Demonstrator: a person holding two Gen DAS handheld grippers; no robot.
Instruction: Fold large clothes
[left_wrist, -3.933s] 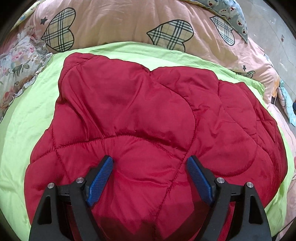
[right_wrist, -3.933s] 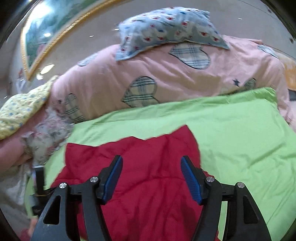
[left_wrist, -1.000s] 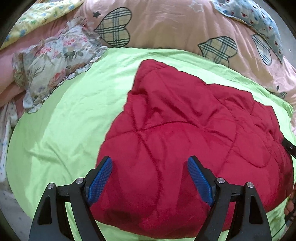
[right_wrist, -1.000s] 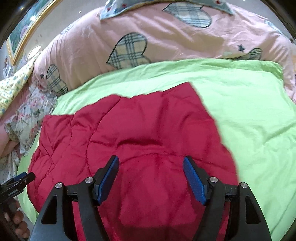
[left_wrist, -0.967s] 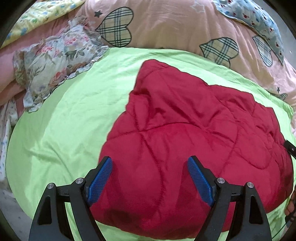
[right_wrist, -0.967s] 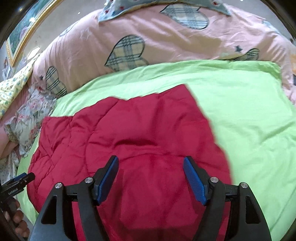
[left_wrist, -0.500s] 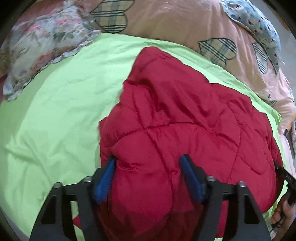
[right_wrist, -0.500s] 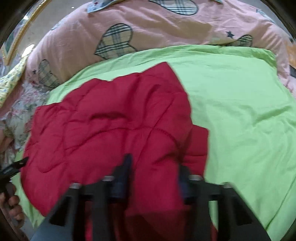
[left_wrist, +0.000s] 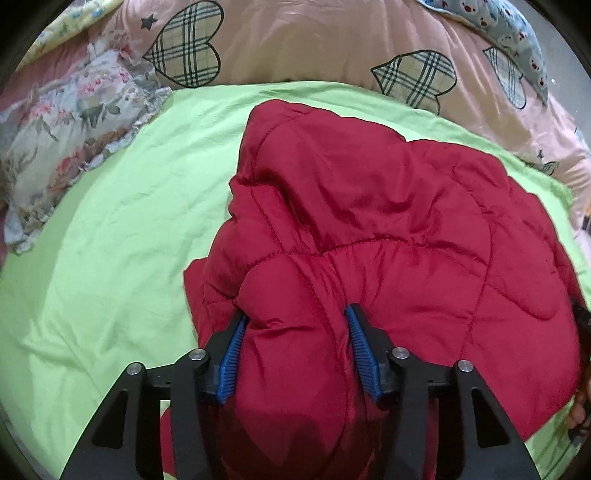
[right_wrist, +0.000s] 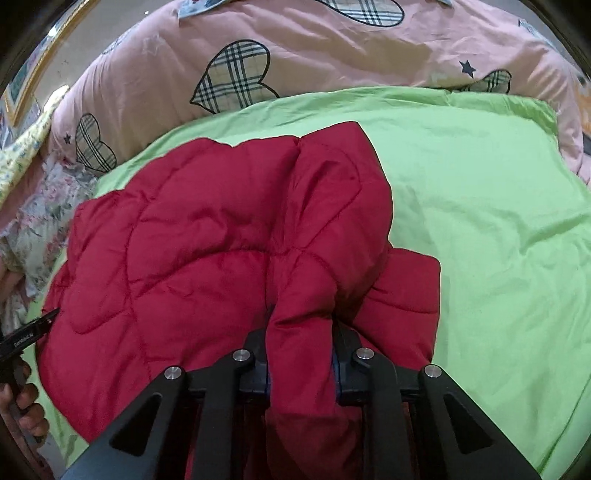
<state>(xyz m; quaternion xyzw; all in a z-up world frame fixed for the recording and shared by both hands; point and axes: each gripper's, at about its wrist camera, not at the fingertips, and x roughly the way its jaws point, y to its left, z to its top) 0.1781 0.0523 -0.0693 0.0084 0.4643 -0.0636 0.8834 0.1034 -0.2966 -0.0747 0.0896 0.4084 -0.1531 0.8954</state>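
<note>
Red quilted jacket (left_wrist: 388, 229) bunched on the lime-green sheet (left_wrist: 110, 221) of the bed, spreading from the centre of the left wrist view out toward 3 o'clock. Left claw (left_wrist: 295, 325) at 6 o'clock in that view, clamped on a puffy fold of the jacket's near edge, blue pads (left_wrist: 231, 354) pressing into the padding from both sides, fabric bulging up between them and draping down over the frame. In the right wrist view, same jacket (right_wrist: 207, 243) filling the centre and running toward 9 o'clock, with a smaller lower layer poking out at 4 o'clock onto the sheet (right_wrist: 498, 221). Right claw (right_wrist: 301, 332) at 6 o'clock, pinched tight on a narrower ridge of the jacket, pads almost wholly buried in red cloth. Pink duvet (left_wrist: 314, 40) with plaid hearts banked along 12 o'clock behind the sheet, seen again in the right wrist view (right_wrist: 332, 48). Floral pillow (left_wrist: 66, 136) at 9 to 10 o'clock in the left view, just beside the sheet's edge. Blue bear-print pillow (left_wrist: 509, 26) at 1 o'clock on top of the duvet. Tip of the left tool and fingers of the left hand (right_wrist: 26, 406) at 8 o'clock in the right view, touching the jacket's far side.
</note>
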